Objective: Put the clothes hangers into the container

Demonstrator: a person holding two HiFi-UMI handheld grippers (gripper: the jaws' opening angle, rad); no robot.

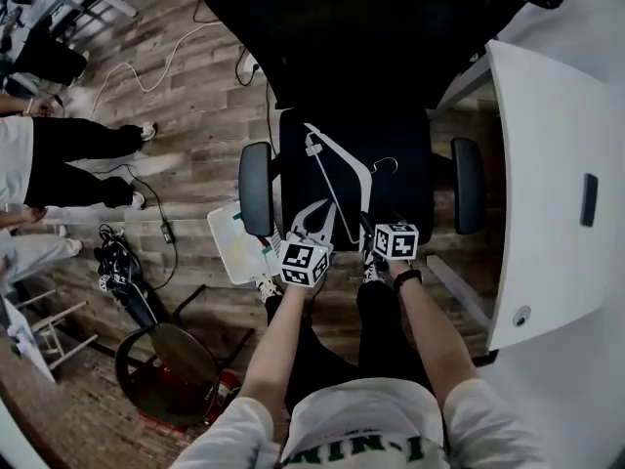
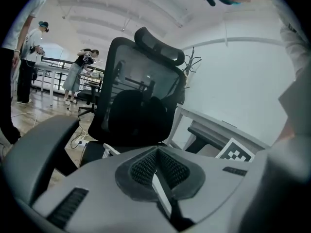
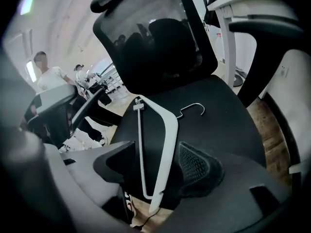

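Black mesh chair (image 1: pixel 322 47), one only, fills the upper middle of the head view. One white desk (image 1: pixel 547 184) runs down the right side. At least two people (image 1: pixel 68 159) stand at the left edge. One shallow white container (image 1: pixel 229 247) sits on the wood floor just beside the chair's left-of-frame armrest.

One hanger (image 3: pixel 168 130) lies flat on the seat at frame centre. It is white, with a broad curved arm, a thin straight bar and a metal hook pointing toward the backrest.

Two grippers are held on bare forearms reaching up from the bottom edge. The right gripper (image 3: pixel 158 161) has its jaws wide apart, the hanger's near end between them, untouched. The left gripper (image 2: pixel 156 152) has its tips together, holding nothing that I can see.
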